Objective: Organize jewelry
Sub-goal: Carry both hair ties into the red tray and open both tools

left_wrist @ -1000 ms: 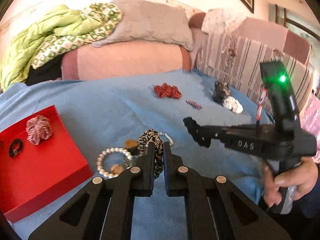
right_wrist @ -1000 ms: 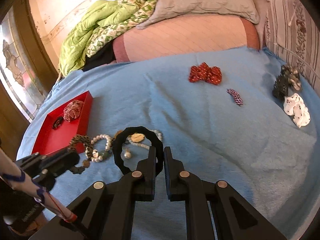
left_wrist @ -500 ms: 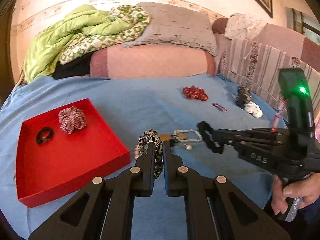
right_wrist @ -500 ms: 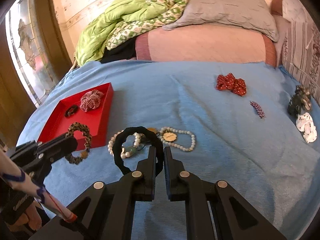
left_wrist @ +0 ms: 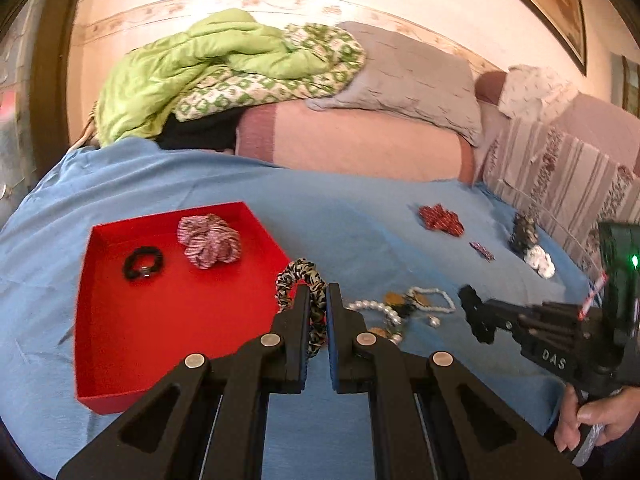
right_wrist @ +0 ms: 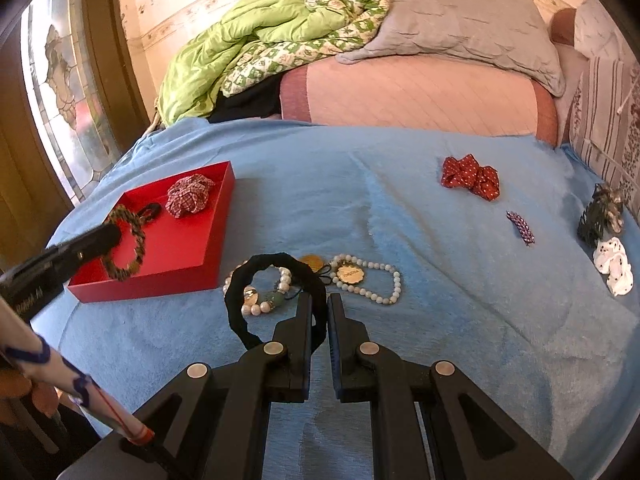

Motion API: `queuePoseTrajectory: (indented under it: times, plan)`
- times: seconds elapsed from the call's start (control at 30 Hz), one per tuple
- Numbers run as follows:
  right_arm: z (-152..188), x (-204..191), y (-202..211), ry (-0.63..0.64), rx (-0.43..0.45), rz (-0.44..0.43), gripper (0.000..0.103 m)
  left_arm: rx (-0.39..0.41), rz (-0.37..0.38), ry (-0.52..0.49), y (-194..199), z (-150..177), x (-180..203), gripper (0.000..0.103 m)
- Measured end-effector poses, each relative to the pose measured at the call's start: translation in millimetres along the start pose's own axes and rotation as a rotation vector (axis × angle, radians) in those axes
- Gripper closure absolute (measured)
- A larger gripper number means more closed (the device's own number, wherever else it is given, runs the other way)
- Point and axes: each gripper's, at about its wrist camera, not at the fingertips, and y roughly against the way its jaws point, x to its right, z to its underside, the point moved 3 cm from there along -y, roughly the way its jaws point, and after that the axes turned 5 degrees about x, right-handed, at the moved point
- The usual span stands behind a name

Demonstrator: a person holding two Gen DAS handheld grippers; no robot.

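My left gripper point(left_wrist: 318, 294) is shut on a leopard-print scrunchie point(left_wrist: 298, 276), held at the near right edge of the red tray point(left_wrist: 160, 320). From the right wrist view that scrunchie point(right_wrist: 126, 246) hangs over the tray point(right_wrist: 188, 248). Inside the tray lie a pink striped scrunchie point(left_wrist: 210, 240) and a small black hair tie point(left_wrist: 142, 262). My right gripper point(right_wrist: 319, 304) is shut on a black scrunchie point(right_wrist: 256, 276), lifted above the pearl bracelet point(right_wrist: 266, 298) and the pearl necklace with a gold tag point(right_wrist: 372, 276) on the blue blanket.
Further right on the blanket lie a red dotted scrunchie point(right_wrist: 470, 176), a small purple clip point(right_wrist: 520, 226), a dark hair claw point(right_wrist: 598, 216) and a white spotted scrunchie point(right_wrist: 614, 266). Pillows and a green quilt point(right_wrist: 248, 52) are piled at the back. A hand point(left_wrist: 600, 420) holds the right gripper's handle.
The left gripper has carried the leopard scrunchie leftward from above the pearls to the red tray's edge. The right gripper, still holding the black scrunchie, shifted a little toward the tray.
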Motion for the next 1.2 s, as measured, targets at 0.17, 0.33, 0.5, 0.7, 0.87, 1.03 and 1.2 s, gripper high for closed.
queuePoseTrajectory:
  times: [0.17, 0.33, 0.5, 0.7, 0.87, 1.03, 1.2]
  plan:
    - [1, -7, -1, 0.012, -0.004, -0.006, 0.095, 0.013, -0.03, 0.026, 4, -5, -19, 0.096]
    - [1, -17, -3, -0.005, -0.023, -0.04, 0.095, 0.013, -0.054, 0.057, 4, -8, -40, 0.096]
    - [-5, -37, -4, -0.028, -0.034, -0.099, 0.094, 0.011, -0.086, 0.08, 1, -12, -65, 0.096]
    - [-23, -80, -17, 0.006, -0.061, -0.17, 0.094, -0.029, -0.102, 0.188, -7, -11, -108, 0.096]
    - [-43, -126, -40, 0.068, -0.099, -0.219, 0.094, -0.059, -0.095, 0.244, -18, -11, -128, 0.096]
    - [-56, -150, -83, 0.076, -0.184, -0.214, 0.094, -0.089, -0.09, 0.269, -29, -10, -134, 0.096]
    - [-69, -154, -127, 0.058, -0.249, -0.165, 0.094, -0.12, -0.103, 0.289, -43, -8, -140, 0.096]
